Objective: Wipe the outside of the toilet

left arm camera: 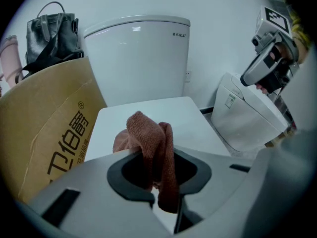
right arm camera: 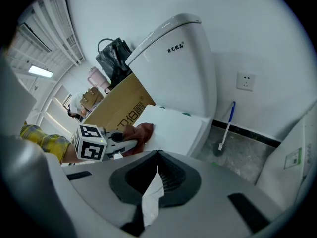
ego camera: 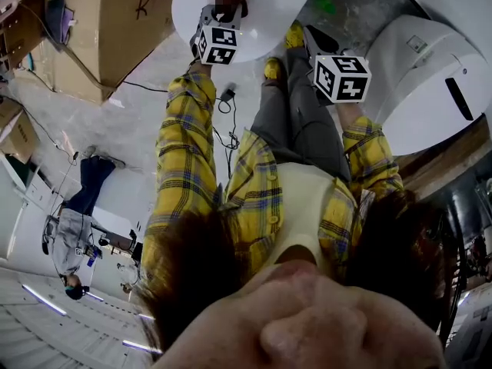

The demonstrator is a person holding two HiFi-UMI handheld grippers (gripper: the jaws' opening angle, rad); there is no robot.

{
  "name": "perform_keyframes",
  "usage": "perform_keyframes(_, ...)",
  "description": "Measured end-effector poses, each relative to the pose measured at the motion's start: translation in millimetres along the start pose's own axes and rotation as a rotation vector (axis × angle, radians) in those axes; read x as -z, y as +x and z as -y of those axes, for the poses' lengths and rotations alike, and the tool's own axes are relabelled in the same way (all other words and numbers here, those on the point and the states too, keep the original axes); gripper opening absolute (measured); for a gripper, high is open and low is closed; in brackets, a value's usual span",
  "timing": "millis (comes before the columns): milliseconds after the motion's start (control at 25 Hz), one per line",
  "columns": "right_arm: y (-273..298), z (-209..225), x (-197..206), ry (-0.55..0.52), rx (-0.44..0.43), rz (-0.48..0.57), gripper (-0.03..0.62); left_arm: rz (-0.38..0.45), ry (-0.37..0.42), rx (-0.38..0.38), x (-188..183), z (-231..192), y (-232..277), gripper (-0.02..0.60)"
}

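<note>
while the left hand-held gripper point(left arm camera: 166, 200) is clamped on a reddish-brown cloth point(left arm camera: 148, 140) over the closed white toilet lid point(left arm camera: 198, 118), a cardboard box point(left arm camera: 49, 133) stands to its left and the tank point(left arm camera: 138, 58) rises ahead. the right hand-held gripper point(right arm camera: 157, 157), its jaws together and empty, hangs apart, right of the lid.

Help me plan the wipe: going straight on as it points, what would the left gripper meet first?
Probably the closed toilet lid: the left gripper, shut on the brown cloth, points low across that white surface. The tank stands behind it; depth is unclear.
</note>
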State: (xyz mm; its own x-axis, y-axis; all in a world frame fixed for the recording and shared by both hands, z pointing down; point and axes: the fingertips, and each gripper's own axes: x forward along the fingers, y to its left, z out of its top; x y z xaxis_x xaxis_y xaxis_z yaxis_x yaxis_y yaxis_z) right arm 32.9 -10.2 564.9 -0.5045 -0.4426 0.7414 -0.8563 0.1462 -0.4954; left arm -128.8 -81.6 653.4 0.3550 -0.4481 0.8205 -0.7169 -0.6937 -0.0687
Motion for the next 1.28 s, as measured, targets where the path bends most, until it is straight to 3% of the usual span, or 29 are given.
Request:
perform_keyframes(560, -8, 4, 7, 0.04, 0.014, 0.011, 0.026, 0.032, 0.093, 0.184, -13, 83, -3, 0.095)
perform_keyframes(920, -14, 8, 13, 0.074, 0.018, 0.011, 0.026, 0.034, 0.089, 0.297, -22, 125, -3, 0.095)
perform_keyframes(1280, -17, 5, 15, 0.078, 0.009, 0.015, 0.026, 0.114, 0.086, 0.331, -41, 140, -28, 0.095)
